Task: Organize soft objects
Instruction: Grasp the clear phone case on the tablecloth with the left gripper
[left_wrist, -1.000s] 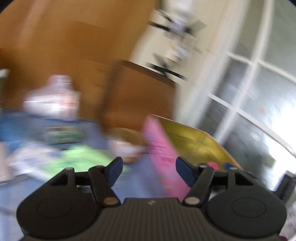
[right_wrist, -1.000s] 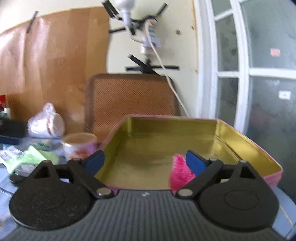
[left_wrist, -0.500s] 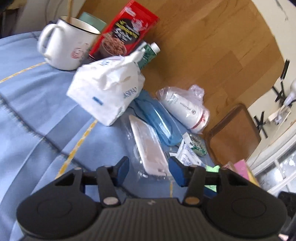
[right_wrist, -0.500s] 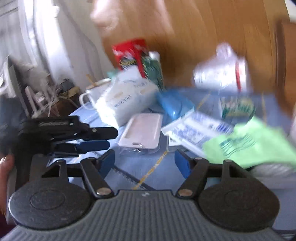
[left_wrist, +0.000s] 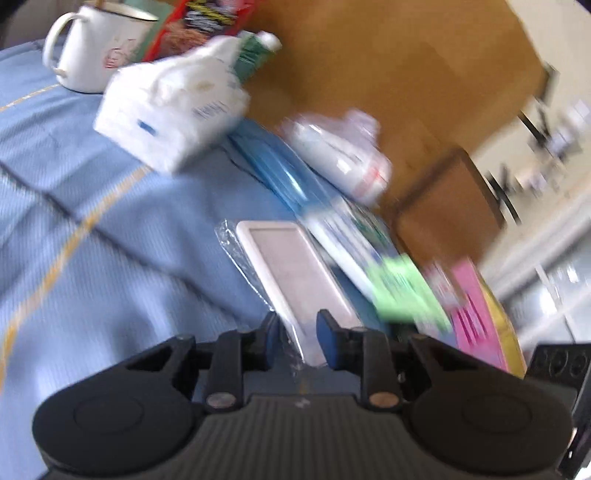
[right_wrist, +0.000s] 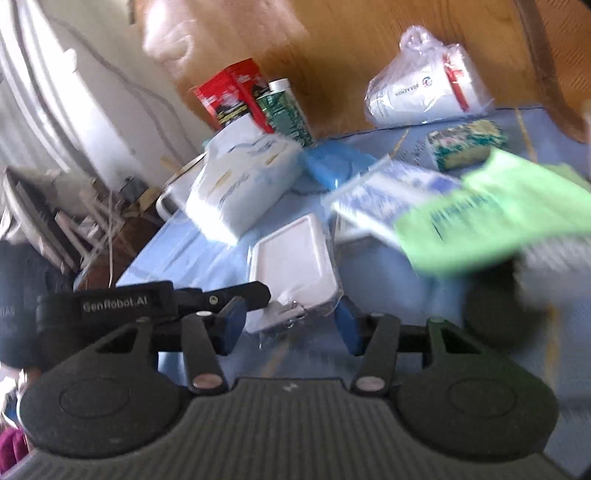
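Blue cloth (left_wrist: 92, 229) covers the table, and it's pretty cluttered: mug (left_wrist: 96, 44), tissue pack (left_wrist: 173, 110), green packet (right_wrist: 491, 206), a bagged white roll (right_wrist: 424, 92) up by the wood panel.

Looks like the pick-up step for the white case (left_wrist: 295, 273) in its clear wrapper, lying mid-table. The left gripper (left_wrist: 298, 341) has its jaws drawn in as tight as they go, and the near end of the case sits right between them, so it reads as pinched, though blur makes pad contact hard to confirm. The right gripper (right_wrist: 288, 328) is closing with the same case's near end between its fingers, not pressing yet. The pink tin (left_wrist: 480, 314) sits at the right edge, probably the destination.

Next move likely calls for 1 firm grip, then a clean lift, since the slick wrapper could slip.
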